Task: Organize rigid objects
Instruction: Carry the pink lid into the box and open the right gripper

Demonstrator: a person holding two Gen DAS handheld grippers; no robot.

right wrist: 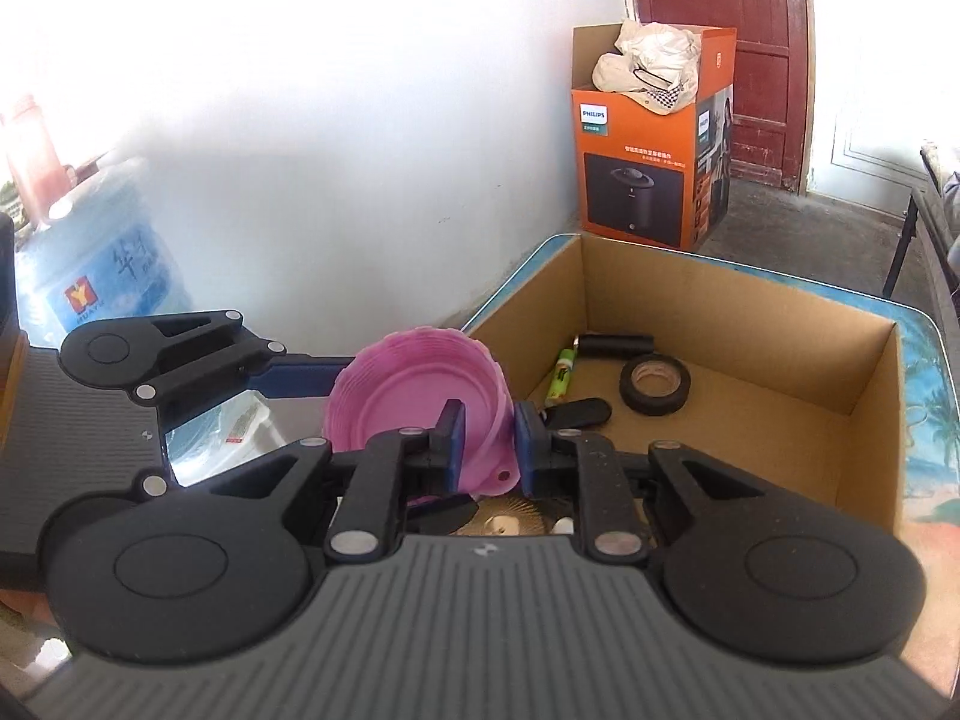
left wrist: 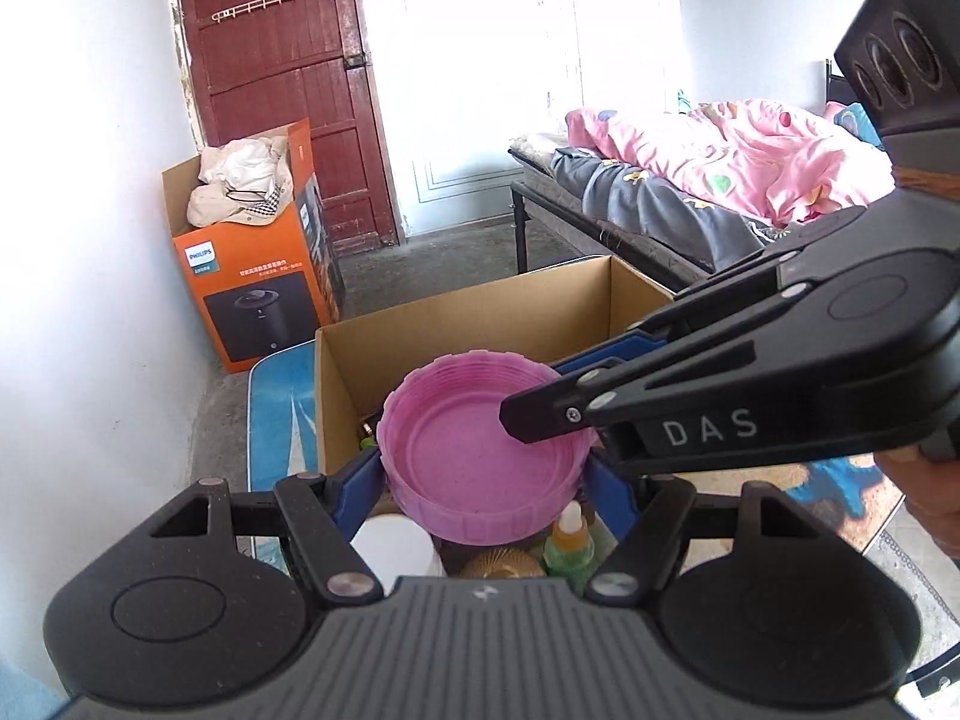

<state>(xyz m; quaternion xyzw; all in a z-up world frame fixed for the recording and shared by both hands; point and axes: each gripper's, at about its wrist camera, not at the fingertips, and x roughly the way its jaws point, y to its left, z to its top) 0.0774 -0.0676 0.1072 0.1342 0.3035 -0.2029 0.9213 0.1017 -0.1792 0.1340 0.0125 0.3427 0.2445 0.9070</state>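
A pink ribbed screw lid [left wrist: 474, 450] hangs in the air with its hollow side up, held from two sides. My left gripper [left wrist: 486, 477] spans its full width, blue pads pressed on opposite sides of the outer wall. My right gripper [right wrist: 489, 453] is shut on the lid's rim [right wrist: 420, 396], one pad inside and one outside. In the left wrist view it reaches in from the right [left wrist: 540, 411]. Just beyond the lid stands an open cardboard box [right wrist: 720, 312] holding a black tape roll [right wrist: 654, 387], a green lighter [right wrist: 561, 381] and a black cylinder [right wrist: 615, 345].
Under the lid are a white bottle [left wrist: 396, 546], a green dropper bottle [left wrist: 570, 546] and a golden ribbed round thing [left wrist: 504, 564]. An orange Philips box [right wrist: 648, 138] stands by the red door [left wrist: 288, 78]. A bed [left wrist: 720, 174] is at the right, a water jug [right wrist: 102, 264] at the left.
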